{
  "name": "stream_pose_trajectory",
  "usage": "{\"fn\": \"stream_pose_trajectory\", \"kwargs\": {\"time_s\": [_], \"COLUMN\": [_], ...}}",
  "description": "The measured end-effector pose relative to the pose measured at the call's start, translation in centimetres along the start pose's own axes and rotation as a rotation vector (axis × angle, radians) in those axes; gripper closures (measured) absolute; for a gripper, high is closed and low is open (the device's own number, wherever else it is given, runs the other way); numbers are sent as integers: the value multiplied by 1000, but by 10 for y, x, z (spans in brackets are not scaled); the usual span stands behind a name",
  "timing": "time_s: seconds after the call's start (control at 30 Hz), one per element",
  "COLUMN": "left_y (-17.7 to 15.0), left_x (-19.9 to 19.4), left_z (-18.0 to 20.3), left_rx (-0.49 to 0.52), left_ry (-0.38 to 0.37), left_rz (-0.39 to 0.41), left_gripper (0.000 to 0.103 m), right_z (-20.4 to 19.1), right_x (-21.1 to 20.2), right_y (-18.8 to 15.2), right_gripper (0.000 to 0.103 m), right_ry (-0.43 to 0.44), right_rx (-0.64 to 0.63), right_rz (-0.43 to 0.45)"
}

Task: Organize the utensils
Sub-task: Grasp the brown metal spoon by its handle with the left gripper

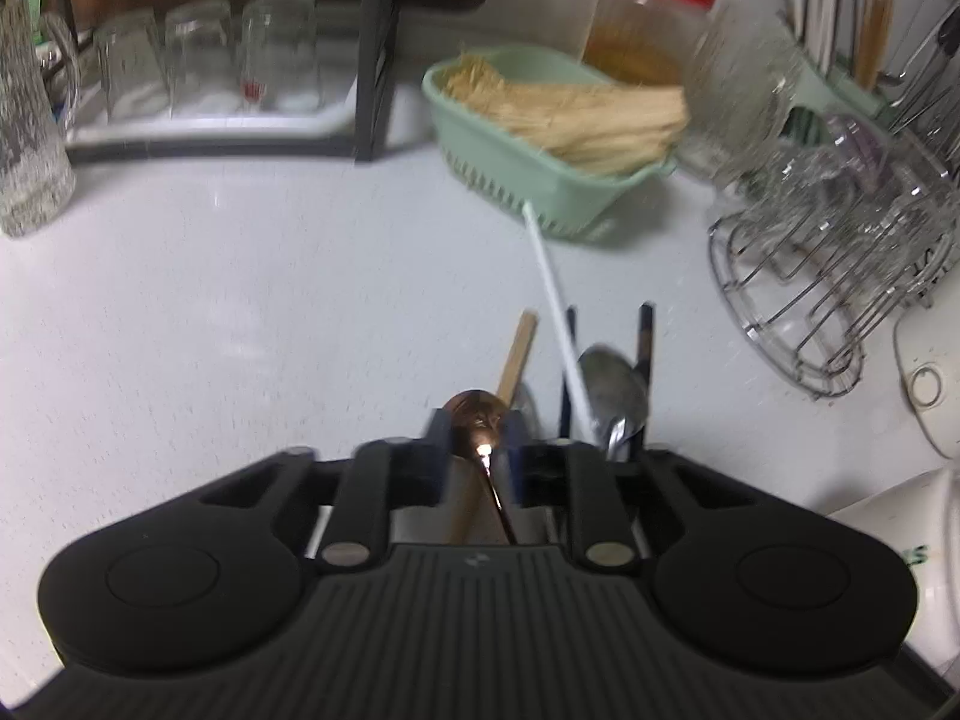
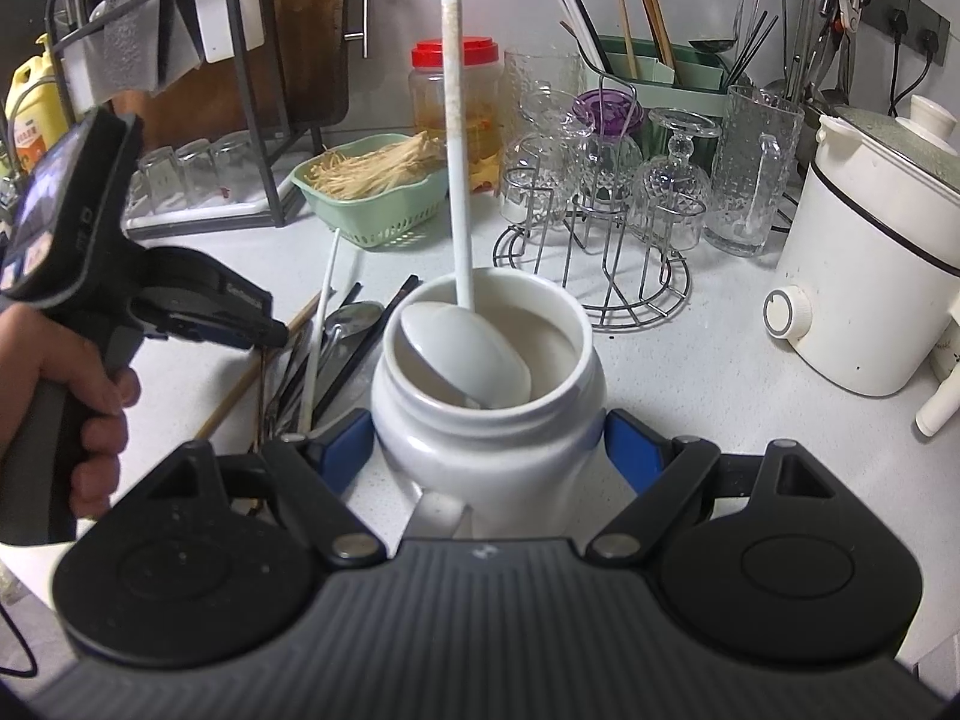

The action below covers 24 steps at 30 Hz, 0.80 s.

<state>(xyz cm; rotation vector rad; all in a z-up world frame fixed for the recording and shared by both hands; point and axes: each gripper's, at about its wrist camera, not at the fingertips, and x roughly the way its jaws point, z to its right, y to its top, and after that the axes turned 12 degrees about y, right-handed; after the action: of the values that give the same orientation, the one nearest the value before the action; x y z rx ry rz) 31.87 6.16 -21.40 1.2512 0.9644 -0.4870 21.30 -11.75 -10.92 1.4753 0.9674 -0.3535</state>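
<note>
A: Two grippers are at work on the white countertop (image 1: 240, 276). The left gripper (image 1: 477, 429) has its blue pads pinched on a copper-coloured spoon (image 1: 477, 411), bowl up, just above the pile of loose utensils (image 2: 336, 348).

B: And the right one?

A: The right gripper (image 2: 489, 450) clamps a white ceramic jar (image 2: 486, 420) from both sides, its blue fingers (image 2: 633, 450) pressing the jar's waist. A white ladle (image 2: 462, 354) stands in the jar, handle leaning upward.

B: What lies in the pile?

A: A steel spoon (image 1: 612, 387), a white chopstick (image 1: 552, 300), a wooden chopstick (image 1: 519, 354) and dark chopsticks (image 1: 645, 342), just left of the jar. A green basket (image 1: 510, 168) sits behind.
</note>
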Motion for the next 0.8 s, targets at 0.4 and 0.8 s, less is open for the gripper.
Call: {"fn": "stream_pose_trajectory", "kwargs": {"time_s": [0.4, 0.8], "left_y": [-15, -6], "left_x": [-10, 8], "left_z": [-6, 13], "left_rx": [10, 95], "left_ry": [-32, 65], "left_rz": [-13, -17], "left_gripper": [99, 72], "right_z": [0, -1], "right_x": [-3, -3], "right_y": [-1, -1], "right_gripper": [17, 17], "right_ry": [-2, -7], "right_rx": [4, 9], "right_rz": [-7, -5]}}
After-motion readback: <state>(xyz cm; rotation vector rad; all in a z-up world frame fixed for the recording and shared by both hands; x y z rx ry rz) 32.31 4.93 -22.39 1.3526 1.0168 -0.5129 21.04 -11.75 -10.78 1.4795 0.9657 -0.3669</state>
